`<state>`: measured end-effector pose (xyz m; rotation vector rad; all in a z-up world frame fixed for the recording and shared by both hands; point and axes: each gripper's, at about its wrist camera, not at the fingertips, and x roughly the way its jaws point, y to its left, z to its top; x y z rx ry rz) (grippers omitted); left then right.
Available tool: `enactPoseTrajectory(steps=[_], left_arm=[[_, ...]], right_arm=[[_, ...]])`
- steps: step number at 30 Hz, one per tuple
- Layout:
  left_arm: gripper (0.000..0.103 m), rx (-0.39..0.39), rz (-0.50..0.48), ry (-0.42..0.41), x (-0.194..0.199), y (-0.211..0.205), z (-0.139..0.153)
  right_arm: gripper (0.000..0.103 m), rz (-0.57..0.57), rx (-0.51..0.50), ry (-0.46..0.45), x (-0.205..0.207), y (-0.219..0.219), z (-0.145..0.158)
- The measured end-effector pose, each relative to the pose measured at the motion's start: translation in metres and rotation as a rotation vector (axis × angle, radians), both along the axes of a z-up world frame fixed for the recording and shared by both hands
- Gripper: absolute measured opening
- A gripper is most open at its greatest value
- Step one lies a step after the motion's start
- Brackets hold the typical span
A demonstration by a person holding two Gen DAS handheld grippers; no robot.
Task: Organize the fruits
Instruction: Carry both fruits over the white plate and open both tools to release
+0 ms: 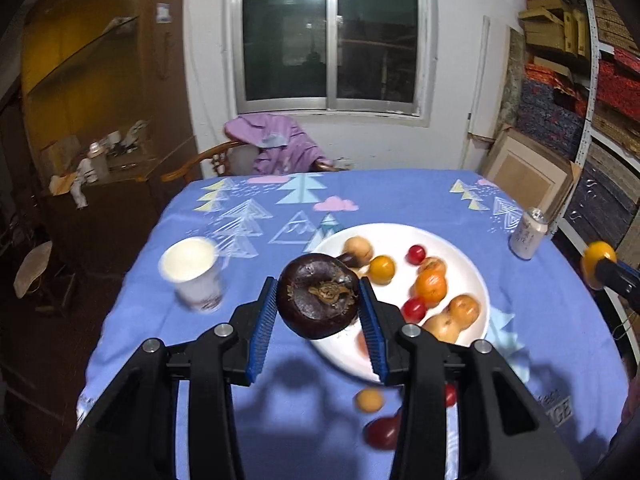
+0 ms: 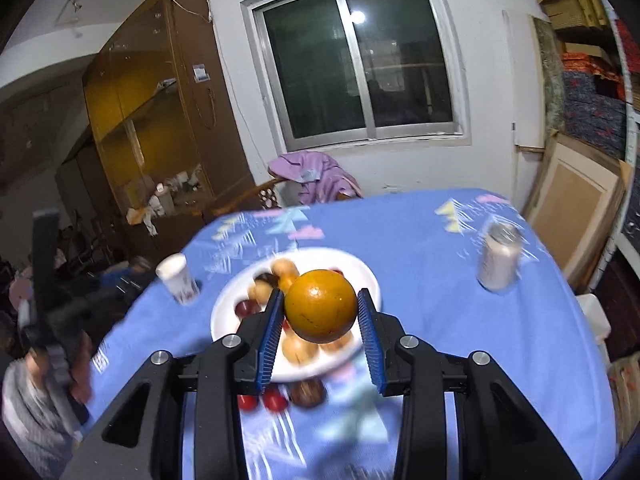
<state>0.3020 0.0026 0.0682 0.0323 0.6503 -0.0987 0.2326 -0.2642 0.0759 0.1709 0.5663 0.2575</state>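
**Ana:** Grippers first. What does each one hold?

**Ben:** Left gripper (image 1: 318, 304) is clamped on a dark brown fruit (image 1: 318, 300), calyx up, blue pads pressing both flanks. Right gripper (image 2: 320, 312) pinches an orange (image 2: 321, 306) the same way. Both fruits hang in the air above the near side of the white plate (image 1: 476, 280).

**Ana:** How would you set them down well?

**Ben:** I'd lower each one over a bare patch of plate, not onto the fruit already there, and part the pads only once the fruit rests. Round fruit will likely roll, so keep it away from the rim.

**Ana:** What's left outside the plate?

**Ben:** Close to us on the cloth lie a small tan fruit (image 1: 370, 400) and a red one (image 1: 382, 432), so the task looks partly done.

**Ana:** And the surface?

**Ben:** Blue tablecloth (image 1: 280, 420) printed with trees and clouds. A paper cup (image 1: 194, 276) stands left of the plate, a drink can (image 1: 528, 238) well apart on the right.

**Ana:** Beyond the table?

**Ben:** A chair draped in lilac clothing (image 1: 276, 148), then a dark window (image 1: 330, 36). A wooden cabinet (image 2: 160, 120) stands left, stacked boxes (image 1: 560, 32) on shelves right.
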Motion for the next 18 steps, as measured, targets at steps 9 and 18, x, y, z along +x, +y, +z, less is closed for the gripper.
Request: enactPoseTrajectory(steps=[9,18], left_arm=[[0.040,-0.008,-0.139,0.145,0.055,-0.069,-0.071],[0.040,0.023,-0.172,0.185,0.083,-0.083,-0.117]], right_arm=[[0.038,0.051,-0.019,0.245,0.158,0.051,-0.047],[0.038,0.070,-0.082,0.349,0.219,0.087,-0.103]])
